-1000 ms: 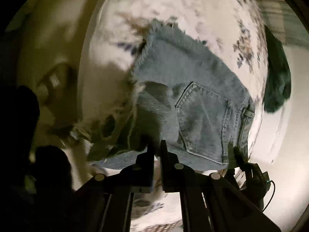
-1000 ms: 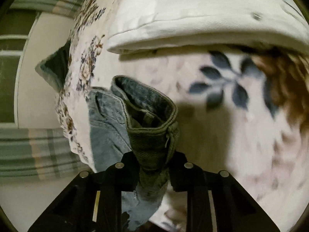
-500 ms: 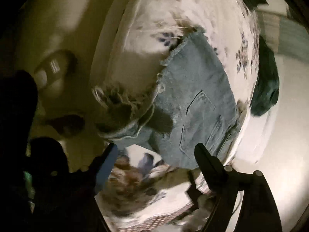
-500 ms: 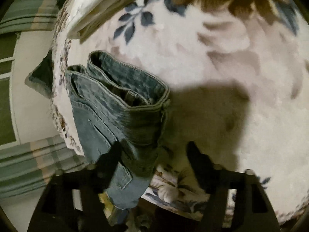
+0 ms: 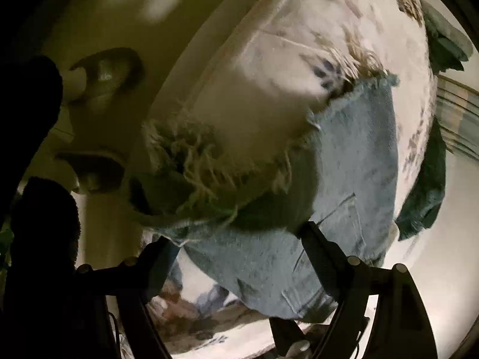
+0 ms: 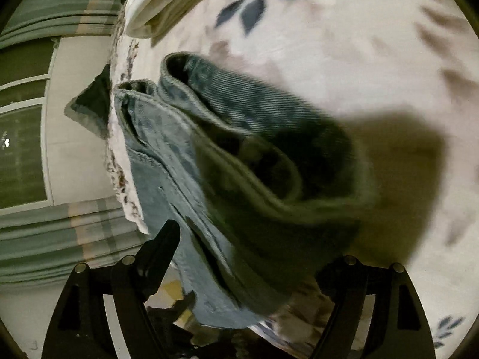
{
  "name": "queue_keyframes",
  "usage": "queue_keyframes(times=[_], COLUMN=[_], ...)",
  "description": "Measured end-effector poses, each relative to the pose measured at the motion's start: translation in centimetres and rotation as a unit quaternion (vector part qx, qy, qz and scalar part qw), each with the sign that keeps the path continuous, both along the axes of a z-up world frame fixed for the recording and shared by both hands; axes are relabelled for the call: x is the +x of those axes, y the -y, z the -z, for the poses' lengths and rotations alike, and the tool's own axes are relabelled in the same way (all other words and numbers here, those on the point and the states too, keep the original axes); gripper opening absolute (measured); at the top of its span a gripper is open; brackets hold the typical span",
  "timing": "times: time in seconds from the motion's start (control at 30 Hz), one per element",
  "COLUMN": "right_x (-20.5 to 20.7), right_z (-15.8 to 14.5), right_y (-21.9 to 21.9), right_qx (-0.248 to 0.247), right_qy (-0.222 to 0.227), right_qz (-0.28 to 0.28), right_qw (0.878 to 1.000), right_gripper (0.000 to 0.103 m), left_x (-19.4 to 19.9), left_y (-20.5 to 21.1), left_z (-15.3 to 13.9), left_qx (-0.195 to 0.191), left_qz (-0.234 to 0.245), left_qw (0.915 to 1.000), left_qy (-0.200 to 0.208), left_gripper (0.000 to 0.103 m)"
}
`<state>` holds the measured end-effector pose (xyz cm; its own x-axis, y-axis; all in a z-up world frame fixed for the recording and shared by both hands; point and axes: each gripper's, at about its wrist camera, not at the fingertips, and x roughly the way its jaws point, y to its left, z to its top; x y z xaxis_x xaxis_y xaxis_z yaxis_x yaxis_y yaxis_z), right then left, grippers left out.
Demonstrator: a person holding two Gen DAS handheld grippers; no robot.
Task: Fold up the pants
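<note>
Light blue denim shorts [image 5: 353,161] with frayed leg hems lie folded on a white floral bedspread [image 5: 287,48]. In the left wrist view my left gripper [image 5: 236,239] is open, its jaws spread just above the frayed hem end, holding nothing. In the right wrist view the shorts' waistband [image 6: 239,125] gapes toward the camera, and my right gripper [image 6: 254,248] is open over the waistband end, holding nothing. The shorts [image 6: 167,179] reach the bed's edge.
A white pillow [image 6: 155,9] lies at the far end of the bed. A dark green cloth [image 5: 425,185] hangs off the bed's side. Green striped curtains [image 6: 45,233] and a window [image 6: 21,149] stand beyond the bed.
Both grippers were shut on the shorts one second ago, left on the hem, right on the waistband. Both have opened and let go, and the shorts now rest on the bed.
</note>
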<state>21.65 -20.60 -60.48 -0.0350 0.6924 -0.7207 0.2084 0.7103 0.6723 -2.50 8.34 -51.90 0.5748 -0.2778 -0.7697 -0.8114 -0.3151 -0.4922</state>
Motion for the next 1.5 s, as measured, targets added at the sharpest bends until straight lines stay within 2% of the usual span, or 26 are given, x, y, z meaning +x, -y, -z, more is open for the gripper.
queue_keyframes(times=[0.07,0.1,0.13,0.2,0.23,0.3,0.47,0.6,0.67,0.73,0.8,0.87,1.0,1.13,1.17,1.2,1.27,1.33,1.43,1.5], right_x=[0.2,0.3,0.3,0.2,-0.1,-0.7,-2.2,-4.8,-5.6,-5.8,-5.7,-5.5,-5.4,-5.0,-4.6,-4.4,-4.1,-4.2,-3.6,-3.5], right_z=[0.3,0.4,0.4,0.4,0.4,0.0,-2.1,-1.9,-0.8,0.4,1.1,1.4,1.6,2.4,2.4,2.4,2.1,1.8,0.0,-1.5], right_y=[-0.8,-0.9,-1.1,-1.2,-1.1,-0.8,-0.7,-1.5,-1.9,-2.1,-2.1,-1.8,-1.9,-1.7,-1.8,-1.5,-1.9,-2.1,-2.0,-2.5], right_qx=[0.005,0.004,0.003,-0.014,-0.014,-0.007,0.019,0.027,0.018,0.004,-0.002,0.010,0.019,0.027,0.026,0.025,0.010,-0.001,-0.005,-0.005], right_qy=[0.002,0.003,0.004,0.007,0.007,0.003,-0.008,-0.035,-0.046,-0.061,-0.059,-0.059,-0.056,-0.054,-0.052,-0.050,-0.039,-0.039,-0.036,-0.033], right_qz=[0.004,0.006,0.010,0.012,0.016,0.031,0.047,0.048,0.048,0.056,0.064,0.068,0.064,0.080,0.087,0.090,0.095,0.100,0.097,0.091], right_qw=[1.000,1.000,1.000,1.000,1.000,0.999,0.999,0.998,0.998,0.997,0.996,0.996,0.996,0.995,0.995,0.994,0.995,0.994,0.995,0.995], right_gripper=[0.084,0.083,0.071,0.048,0.040,0.033,0.028,0.028,0.035,0.059,0.063,0.066,0.071,0.072,0.072,0.071,0.057,0.041,0.031,0.029], left_x=[-0.2,-0.3,-0.4,-0.3,-0.2,0.1,-0.4,-0.4,-0.5,-0.9,-0.9,-0.9,0.0,0.7,0.7,0.8,0.8,0.9,1.5,2.2], left_y=[-0.4,-0.5,-0.6,-0.7,-1.0,-1.8,-5.1,-6.6,-6.6,-6.5,-6.3,-6.3,-6.6,-6.4,-6.3,-6.2,-6.1,-6.2,-6.6,-7.2], left_z=[0.0,-0.1,-0.4,-1.5,-1.9,-3.3,-6.1,-6.2,-4.5,-2.1,-0.9,0.2,1.0,0.3,-0.2,-0.6,-2.4,-4.1,-7.6,-9.7], left_qx=[-0.003,-0.004,0.001,0.024,0.031,0.050,0.092,0.123,0.110,0.087,0.072,0.064,0.058,0.071,0.081,0.091,0.121,0.145,0.170,0.177], left_qz=[-0.021,-0.028,-0.025,0.000,0.011,0.042,0.104,0.149,0.144,0.131,0.115,0.093,0.076,0.071,0.070,0.073,0.082,0.100,0.119,0.128], left_qw=[0.9996,0.9994,0.9992,0.9993,0.9991,0.9978,0.9901,0.9805,0.9820,0.9857,0.9884,0.9908,0.9939,0.9947,0.9942,0.9932,0.9892,0.9843,0.9781,0.9752], left_qy=[-0.017,-0.023,-0.031,-0.030,-0.027,-0.011,0.021,0.036,0.054,0.061,0.069,0.075,0.055,0.022,0.014,0.005,0.003,0.003,0.017,0.033], left_gripper=[0.073,0.063,0.057,0.036,0.031,0.022,0.021,0.023,0.030,0.039,0.052,0.055,0.056,0.057,0.049,0.033,0.023,0.021,0.020,0.020])
